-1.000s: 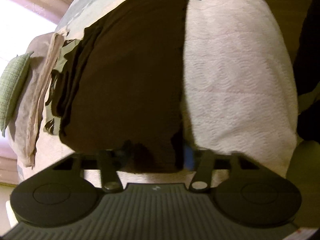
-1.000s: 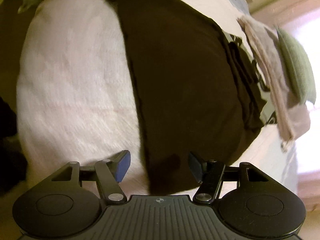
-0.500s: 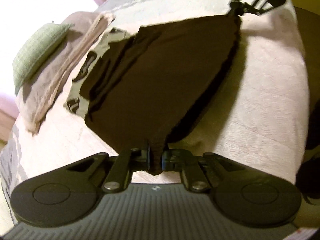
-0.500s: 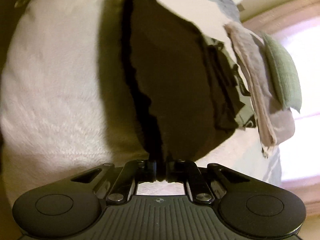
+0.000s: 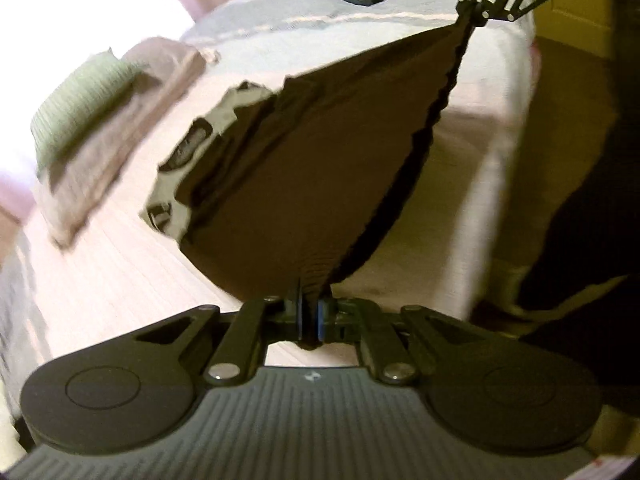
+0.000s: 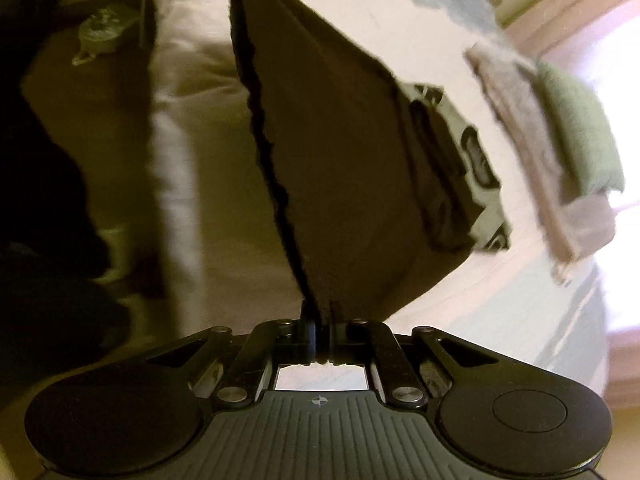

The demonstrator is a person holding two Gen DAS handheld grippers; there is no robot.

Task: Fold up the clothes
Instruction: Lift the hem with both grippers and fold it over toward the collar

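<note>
The garment point(image 5: 304, 184) lies on the bed point(image 5: 120, 280), its near edge lifted between the left gripper point(image 5: 309, 320) and right gripper point(image 6: 320, 336) along the bed's side edge. Beyond it, toward the opposite edge, a cushion point(image 5: 84, 100) rests on a folded blanket point(image 5: 120, 140).

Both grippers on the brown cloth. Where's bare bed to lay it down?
Free: bedspread between the brown garment and the folded beige towel; also the strip along the bed's edge. Crowded: far side, with the camo garment, towel and green pillow.
</note>
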